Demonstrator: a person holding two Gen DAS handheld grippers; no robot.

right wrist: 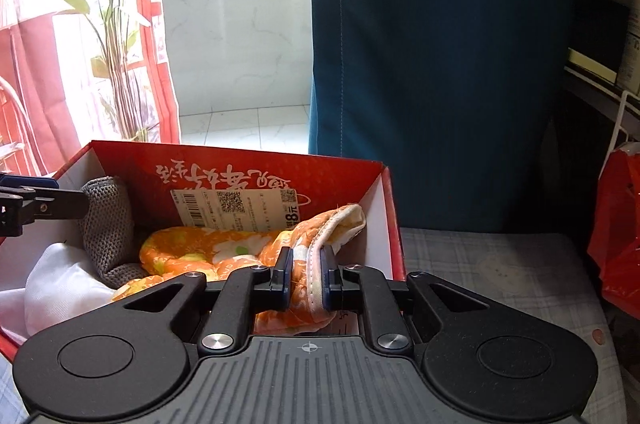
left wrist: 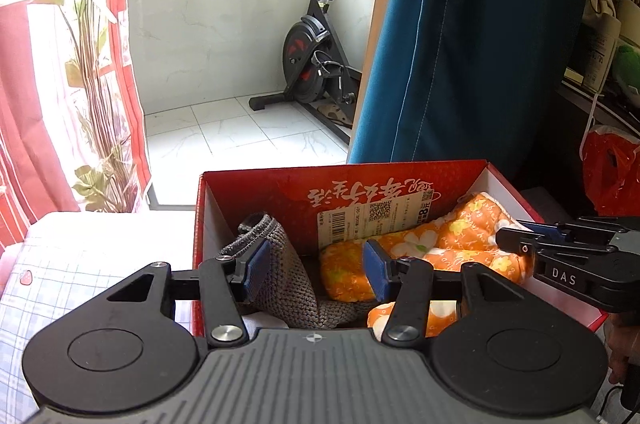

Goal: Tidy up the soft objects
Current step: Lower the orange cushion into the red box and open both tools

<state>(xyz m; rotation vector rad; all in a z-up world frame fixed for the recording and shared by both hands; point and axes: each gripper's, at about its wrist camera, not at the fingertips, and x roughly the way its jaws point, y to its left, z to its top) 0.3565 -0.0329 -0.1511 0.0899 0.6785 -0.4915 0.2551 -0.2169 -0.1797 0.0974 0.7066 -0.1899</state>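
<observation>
So the red box (left wrist: 280,192) sat on a checked surface (left wrist: 80,264), with the soft stuff inside. Left hand-held gripper (left wrist: 316,268) had its jaws apart over the box, the grey knit piece (left wrist: 284,284) touching its 9 o'clock pad, not pinched. Right hand-held gripper (right wrist: 307,276) was clamped on the hem of the orange floral cloth (right wrist: 208,252), which filled the box from the middle out to 3 o'clock. White cloth (right wrist: 60,284) was tucked in at 8 o'clock.

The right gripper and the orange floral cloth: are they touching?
Touching. In the right wrist view, the right gripper has both pads pressed on the orange floral cloth.
</observation>
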